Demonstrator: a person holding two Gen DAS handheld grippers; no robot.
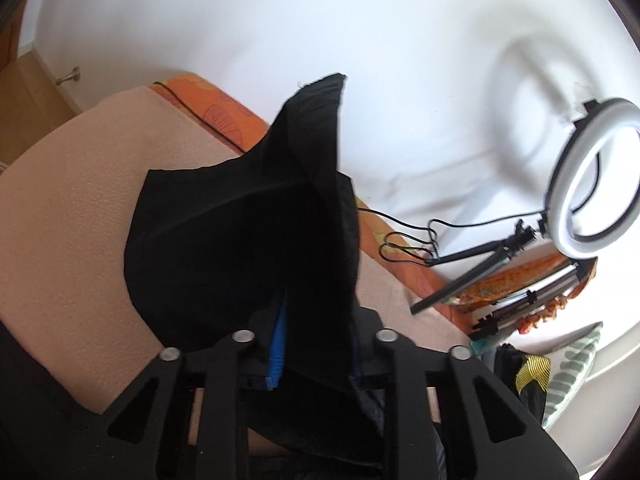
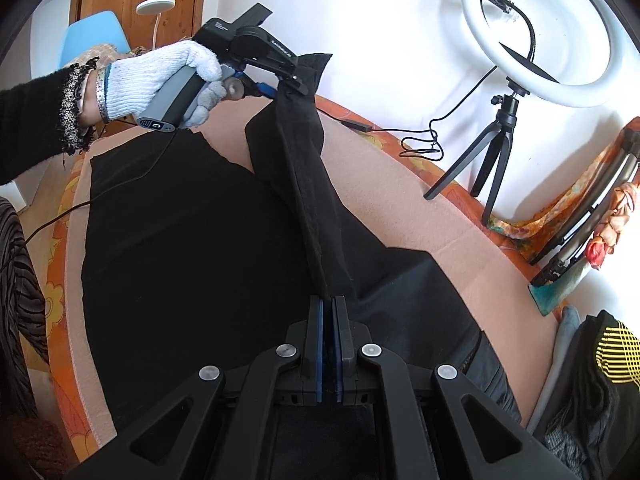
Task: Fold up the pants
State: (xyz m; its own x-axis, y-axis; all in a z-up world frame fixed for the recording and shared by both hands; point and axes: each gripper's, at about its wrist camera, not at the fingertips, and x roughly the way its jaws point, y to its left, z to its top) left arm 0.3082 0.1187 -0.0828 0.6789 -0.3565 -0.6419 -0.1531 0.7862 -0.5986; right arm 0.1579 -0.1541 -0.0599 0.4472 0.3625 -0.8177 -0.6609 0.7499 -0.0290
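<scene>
We have the black pants (image 2: 192, 248) spread on the peach blanket (image 2: 420, 216), with one edge lifted off it and stretched taut between our two grippers. The left gripper (image 2: 286, 88) is clenched on the far end of that edge and the right gripper (image 2: 329, 300) pinches the near end. Holding both ends probably lets us carry the edge over as a straight fold.

White knit glove (image 2: 160, 76) at ten o'clock — black fuzzy sleeve (image 2: 36, 120), silver bangles (image 2: 101, 96); gripper (image 2: 330, 308) black, blue pads, steel pivot pins.
</scene>
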